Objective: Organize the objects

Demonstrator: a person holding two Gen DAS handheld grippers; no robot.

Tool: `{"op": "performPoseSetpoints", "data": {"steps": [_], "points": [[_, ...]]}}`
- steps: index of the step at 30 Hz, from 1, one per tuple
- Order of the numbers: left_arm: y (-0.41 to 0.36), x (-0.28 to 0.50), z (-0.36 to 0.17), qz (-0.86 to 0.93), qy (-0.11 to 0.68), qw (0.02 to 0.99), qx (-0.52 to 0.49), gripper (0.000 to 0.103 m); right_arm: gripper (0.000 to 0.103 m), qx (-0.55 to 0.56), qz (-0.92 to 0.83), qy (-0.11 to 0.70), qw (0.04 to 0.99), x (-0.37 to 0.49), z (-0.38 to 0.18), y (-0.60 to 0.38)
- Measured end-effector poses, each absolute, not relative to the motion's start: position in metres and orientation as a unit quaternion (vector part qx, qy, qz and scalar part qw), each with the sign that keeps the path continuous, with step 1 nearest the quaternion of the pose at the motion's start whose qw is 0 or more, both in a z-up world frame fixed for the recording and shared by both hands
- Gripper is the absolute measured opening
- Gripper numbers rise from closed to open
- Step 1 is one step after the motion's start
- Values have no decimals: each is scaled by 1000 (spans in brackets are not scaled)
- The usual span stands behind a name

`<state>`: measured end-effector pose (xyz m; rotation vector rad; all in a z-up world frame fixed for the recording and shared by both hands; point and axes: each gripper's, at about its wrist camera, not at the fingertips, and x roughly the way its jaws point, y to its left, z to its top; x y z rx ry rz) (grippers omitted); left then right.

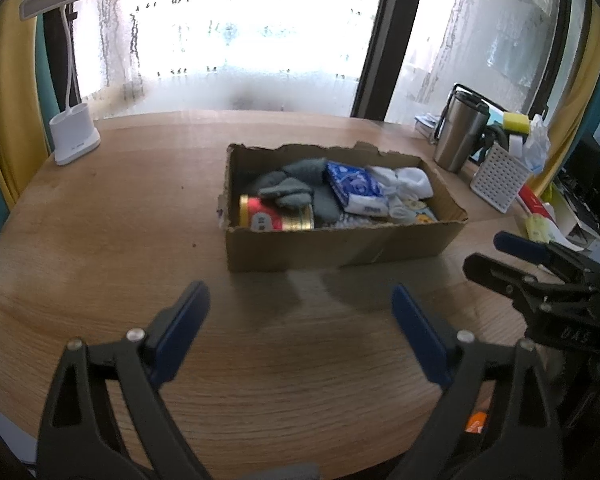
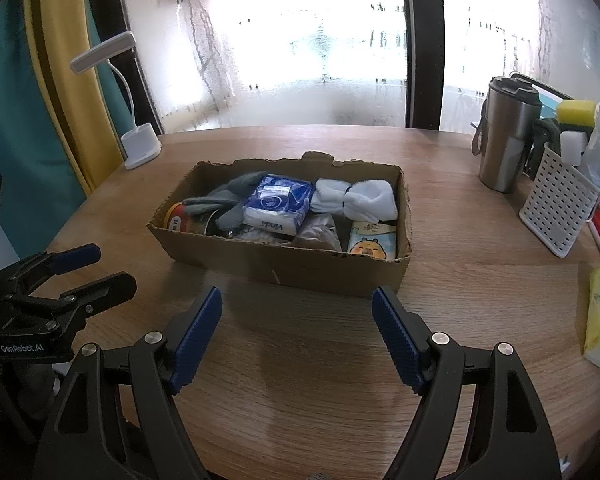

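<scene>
Round wooden table (image 2: 300, 360) before bright fogged window (image 2: 320, 40). Box (image 2: 284, 268) mid-frame, full. Lamp (image 2: 140, 144) upper left, tumbler (image 2: 504, 140) upper right. Left gripper (image 1: 300, 304) and right gripper (image 2: 298, 304) both spread, empty.

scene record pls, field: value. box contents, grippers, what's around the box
surface: round wooden table
container: open cardboard box, torn rim
box contents: red and gold can on its side, grey gloves, blue tissue pack, white socks, cartoon bear pack
left gripper: open, empty, short of the box
right gripper: open, empty, short of the box
left of box: white desk lamp
right of box: steel tumbler, white perforated basket
</scene>
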<state>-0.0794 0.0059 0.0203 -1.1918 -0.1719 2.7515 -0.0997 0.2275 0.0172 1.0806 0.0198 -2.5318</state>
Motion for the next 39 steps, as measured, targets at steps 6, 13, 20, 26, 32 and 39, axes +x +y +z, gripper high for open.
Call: {"op": "performPoseSetpoints", "data": {"steps": [6,13,20,26,32,39], "points": [[6,-80,20,914,-58,67,-397,94,80,385,-902,9,195,-100,18,225],[5,-80,20,913,-59,66,-397,94,80,385,-902,10,195,-100,17,224],[4,-82,19,911,-63,65,-401,94,80,386,-902,10,195,-100,18,224],[4,-83,18,909,-62,63,-406,94,80,385,-902,10,195,-100,18,224],[5,-82,18,909,-62,61,-407,94,80,386,-901,10,196,-100,18,224],[5,-82,18,909,-62,60,-407,94,80,386,-901,10,198,-100,18,225]]}}
